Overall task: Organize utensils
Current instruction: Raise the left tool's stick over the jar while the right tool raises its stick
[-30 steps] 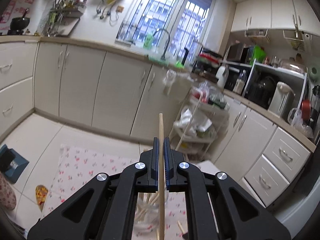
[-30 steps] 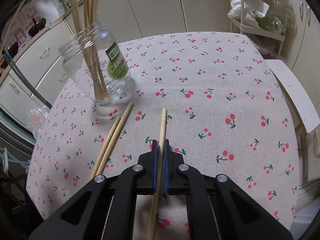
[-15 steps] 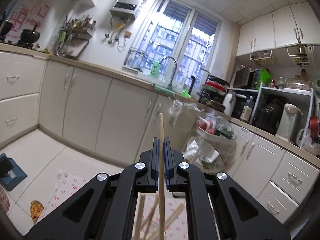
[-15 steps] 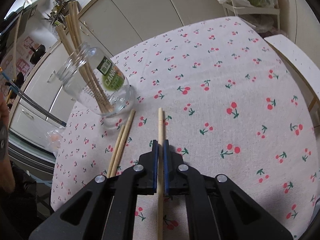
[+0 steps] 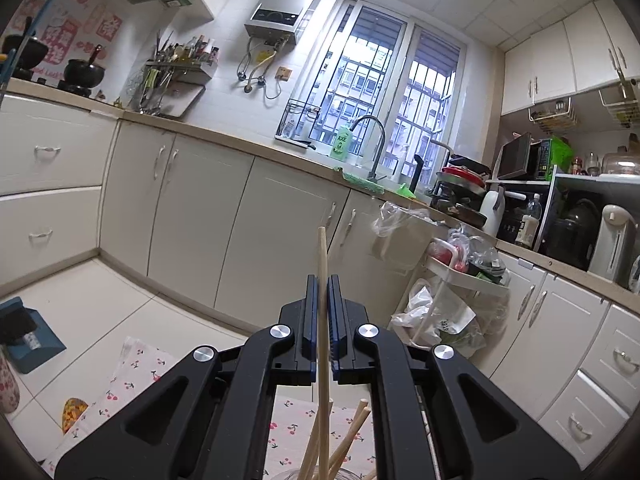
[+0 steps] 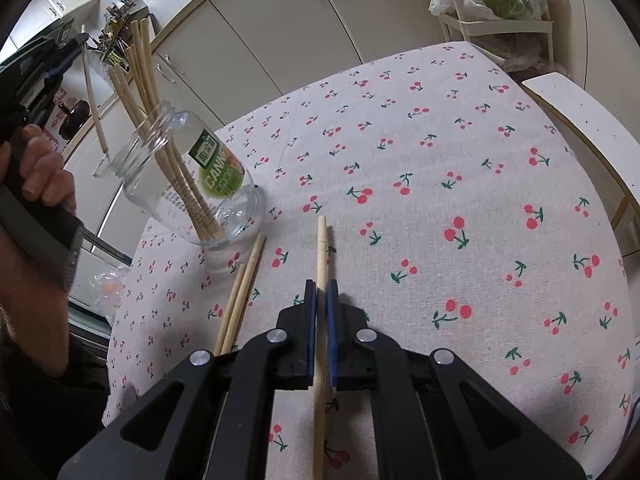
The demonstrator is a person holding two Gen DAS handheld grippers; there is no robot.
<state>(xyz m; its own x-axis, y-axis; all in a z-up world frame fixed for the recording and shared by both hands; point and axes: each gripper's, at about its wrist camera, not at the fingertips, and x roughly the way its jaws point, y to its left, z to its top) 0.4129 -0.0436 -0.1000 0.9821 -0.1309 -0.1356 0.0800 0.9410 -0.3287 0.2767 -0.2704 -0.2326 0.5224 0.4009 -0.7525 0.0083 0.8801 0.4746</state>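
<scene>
My left gripper [image 5: 322, 292] is shut on a wooden chopstick [image 5: 322, 264], held upright above the glass jar; its lower end hangs among the chopstick tips [image 5: 362, 408] rising from the jar. In the right wrist view the left gripper [image 6: 60, 64] hangs over the glass jar [image 6: 192, 188], which holds several chopsticks [image 6: 140, 68]. My right gripper [image 6: 320, 292] is shut on another chopstick [image 6: 321, 240], low over the cherry-print tablecloth [image 6: 440, 160]. Two loose chopsticks [image 6: 244, 288] lie on the cloth to the left of it, near the jar's base.
A white bench [image 6: 580, 120] stands beside the table at right. Kitchen cabinets [image 5: 200, 220] and a storage cart with bags [image 5: 452, 292] stand beyond the table. A blue dustpan [image 5: 28, 336] lies on the floor at left.
The left gripper has tilted up and moved over the jar with its chopstick. The right gripper has lifted and drawn back slightly, still holding its chopstick.
</scene>
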